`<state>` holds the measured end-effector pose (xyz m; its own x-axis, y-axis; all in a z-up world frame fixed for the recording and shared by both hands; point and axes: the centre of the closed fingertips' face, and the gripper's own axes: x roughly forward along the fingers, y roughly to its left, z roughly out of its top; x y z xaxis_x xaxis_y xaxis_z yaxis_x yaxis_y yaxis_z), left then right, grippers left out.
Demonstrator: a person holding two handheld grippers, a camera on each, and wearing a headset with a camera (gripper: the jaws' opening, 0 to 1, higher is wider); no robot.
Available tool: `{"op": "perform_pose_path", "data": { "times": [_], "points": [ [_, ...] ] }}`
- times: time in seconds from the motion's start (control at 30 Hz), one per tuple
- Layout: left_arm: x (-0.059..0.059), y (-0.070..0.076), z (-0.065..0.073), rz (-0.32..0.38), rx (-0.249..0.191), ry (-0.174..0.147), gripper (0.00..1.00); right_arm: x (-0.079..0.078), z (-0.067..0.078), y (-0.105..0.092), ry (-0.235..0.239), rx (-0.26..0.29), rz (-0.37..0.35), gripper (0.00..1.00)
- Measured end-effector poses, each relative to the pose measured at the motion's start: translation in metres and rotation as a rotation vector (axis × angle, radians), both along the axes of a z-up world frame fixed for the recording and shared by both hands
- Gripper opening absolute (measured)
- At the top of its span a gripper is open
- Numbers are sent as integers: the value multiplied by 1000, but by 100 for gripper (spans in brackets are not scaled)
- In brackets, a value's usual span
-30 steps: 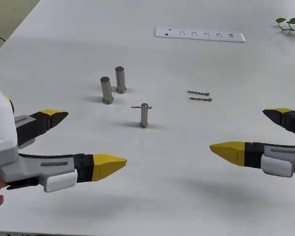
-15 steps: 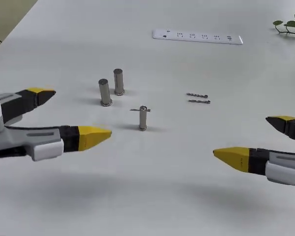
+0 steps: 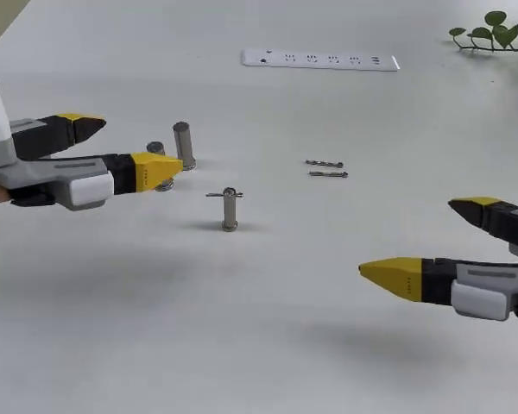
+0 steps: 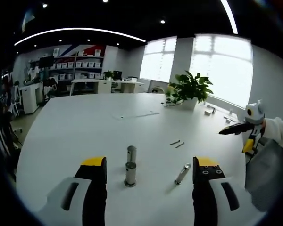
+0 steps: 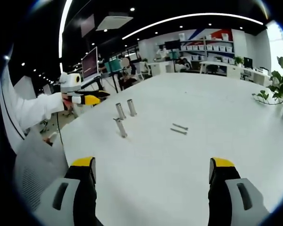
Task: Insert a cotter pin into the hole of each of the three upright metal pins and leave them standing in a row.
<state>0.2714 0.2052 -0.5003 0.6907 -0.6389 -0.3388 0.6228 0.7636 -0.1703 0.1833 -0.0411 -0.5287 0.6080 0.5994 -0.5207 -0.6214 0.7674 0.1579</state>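
1. White table [image 3: 268, 345] carries all the work. A white power strip [image 3: 319, 59] lies flat at its far side, and a green plant [image 3: 488, 30] sits at the far right corner.
2. Three metal pins stand upright left of the middle. The nearest pin [image 3: 230, 211] stands alone. A cotter pin [image 3: 224, 195] goes through the hole near its top and sticks out level on both sides.
3. Behind it and to the left, the rear pin [image 3: 183, 144] stands in full sight. The third pin [image 3: 156, 148] is just beside it and is largely covered in the head view by a jaw of the left tongs. In the left gripper view these two stand one behind the other, close but apart.
4. Two loose cotter pins [image 3: 328, 173] lie side by side on the table. They are to the right of the metal pins and well apart from them.
5. Left tongs [image 3: 138, 145] hover above the table at the left with the jaws spread wide and nothing between them. In the left gripper view the rear pin and the third pin sit ahead, between the two yellow tips.
6. Right tongs [image 3: 407, 237] hang at the near right, also spread wide and empty. The yellow tips point left, well apart from the pins and the loose cotter pins.
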Motion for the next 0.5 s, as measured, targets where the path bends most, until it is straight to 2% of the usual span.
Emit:
{"op": "perform_pose_path", "data": {
  "times": [0.03, 0.2, 0.4, 0.47, 0.5],
  "points": [
    [4, -3, -4, -4, 18, 4, 70, 0, 0, -1, 0, 1, -2, 98],
    [18, -4, -18, 3, 31, 12, 58, -1, -1, -3, 2, -2, -11, 98],
    [26, -6, -34, -2, 56, 26, 47, -1, -1, -5, 3, -6, -19, 98],
    [28, -5, -39, -2, 75, 30, 41, -1, -1, -5, 3, -7, -20, 98],
    [29, -4, -42, -8, 98, 23, 39, -1, -1, -5, 3, -7, -20, 98]
  ]
}}
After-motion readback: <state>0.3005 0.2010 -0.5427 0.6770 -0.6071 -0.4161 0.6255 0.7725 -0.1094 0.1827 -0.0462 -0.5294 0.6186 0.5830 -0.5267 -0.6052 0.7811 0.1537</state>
